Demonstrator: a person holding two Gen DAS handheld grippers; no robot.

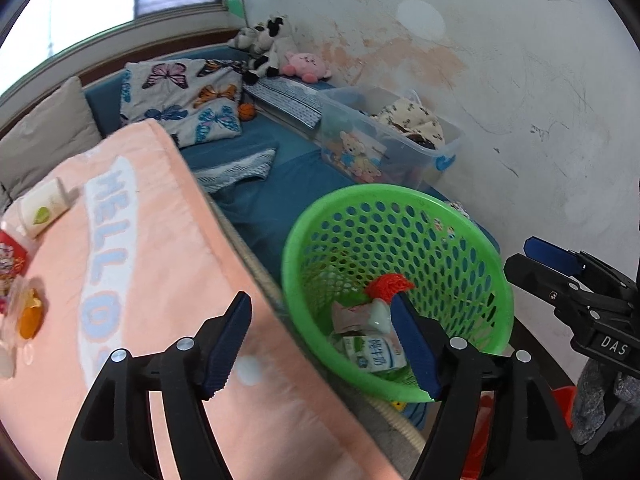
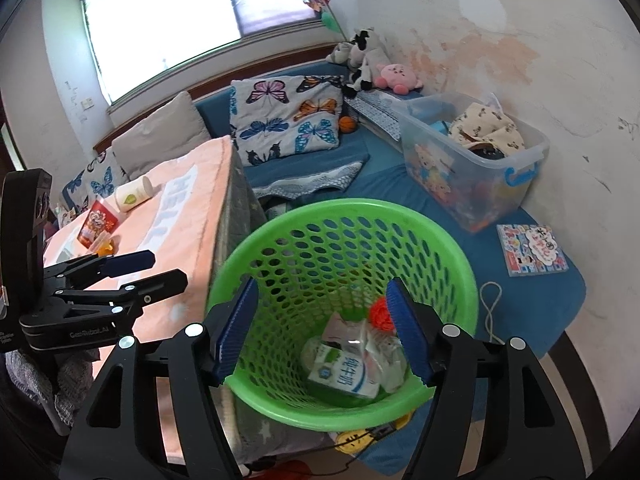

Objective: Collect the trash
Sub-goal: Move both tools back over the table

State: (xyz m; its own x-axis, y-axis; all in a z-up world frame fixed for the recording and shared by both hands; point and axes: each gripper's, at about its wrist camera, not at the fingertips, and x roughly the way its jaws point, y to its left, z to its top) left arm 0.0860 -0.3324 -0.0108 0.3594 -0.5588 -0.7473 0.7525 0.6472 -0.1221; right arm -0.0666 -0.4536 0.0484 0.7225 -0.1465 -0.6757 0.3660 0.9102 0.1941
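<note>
L gripper (image 1: 320, 344): fingers spread, nothing between pads; hangs over edge of pink towel (image 1: 160, 248), its R finger in front of basket rim
R gripper (image 2: 326, 328): fingers spread, empty; hovers right above basket mouth, pointing down into it; seen from L cam at right edge, jaws apart
Basket (image 2: 348, 216): green, perforated, round; stands on floor just beside the towel-covered surface, in front of blue bed (image 2: 420, 184)
Trash in basket: milk carton (image 2: 346, 376) lying on bottom, white/green w/ blue print; clear plastic wrapper (image 2: 376, 344) beside it; red net piece (image 2: 380, 314) near far wall; pinkish wrapper (image 1: 352, 314) by the carton
Trash still on towel: white cup (image 1: 42, 208) on its side w/ green leaf logo; red printed packet (image 1: 10, 264) near it; orange bit in clear wrap (image 1: 30, 314) just beside packet; all well apart from basket, at far L of L cam
Towel: pink, pale-blue "HELLO" lettering, draped over a raised surface
Bed: blue cover; butterfly pillow (image 2: 288, 116), clear bin (image 2: 476, 160) w/ clothes, book (image 2: 530, 250), plush toys (image 2: 394, 74) in corner
Window (image 2: 192, 16): bright, behind bed
</note>
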